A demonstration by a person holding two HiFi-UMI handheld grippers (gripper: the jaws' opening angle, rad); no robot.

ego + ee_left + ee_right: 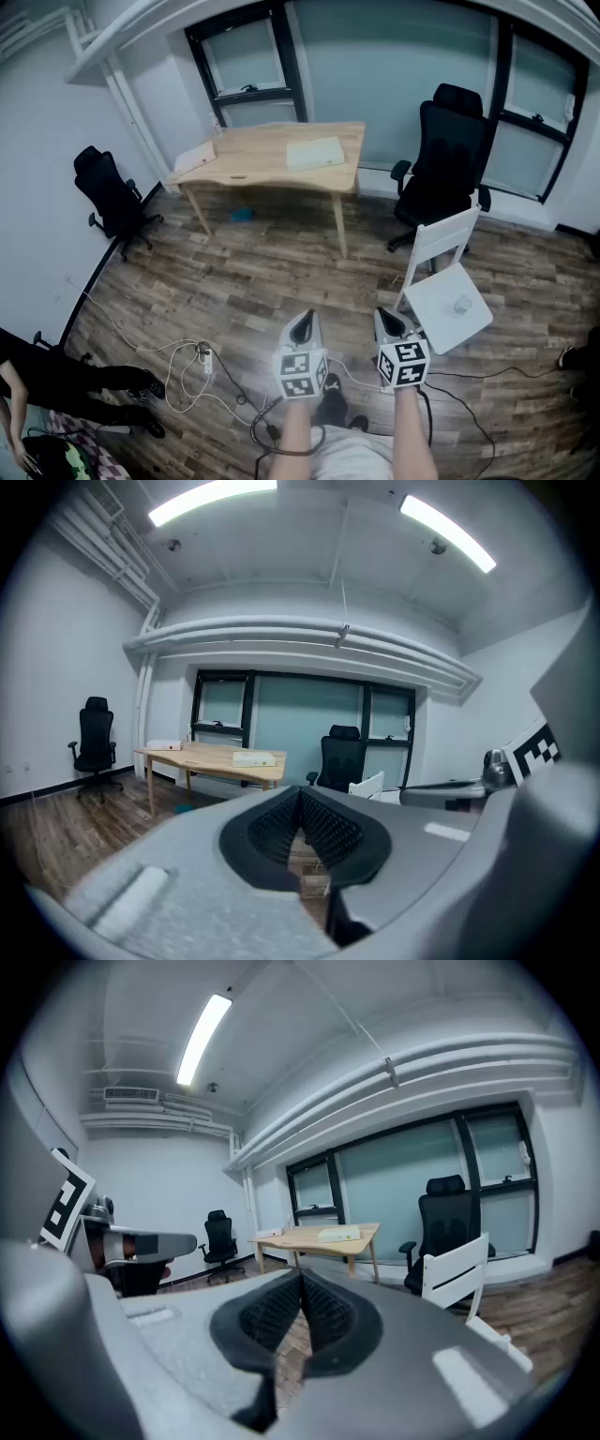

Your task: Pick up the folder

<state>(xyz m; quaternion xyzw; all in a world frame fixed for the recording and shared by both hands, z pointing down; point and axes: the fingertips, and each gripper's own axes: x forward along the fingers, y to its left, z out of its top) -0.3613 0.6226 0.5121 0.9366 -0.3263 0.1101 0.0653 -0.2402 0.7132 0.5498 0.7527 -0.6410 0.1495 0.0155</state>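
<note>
A pale yellow-green folder [315, 153] lies flat on the right half of a wooden desk [253, 164] at the far side of the room; it also shows as a folder [254, 758] in the left gripper view and a folder [338, 1234] in the right gripper view. My left gripper [304, 325] and right gripper [389, 322] are held side by side low in the head view, far from the desk, both pointing toward it. Both are shut with nothing between the jaws.
A white box [194, 157] sits on the desk's left end. One black office chair [448, 161] stands right of the desk, another black chair [112, 199] by the left wall. A white chair [443, 281] is close on my right. Cables and a power strip [202, 354] lie on the wood floor.
</note>
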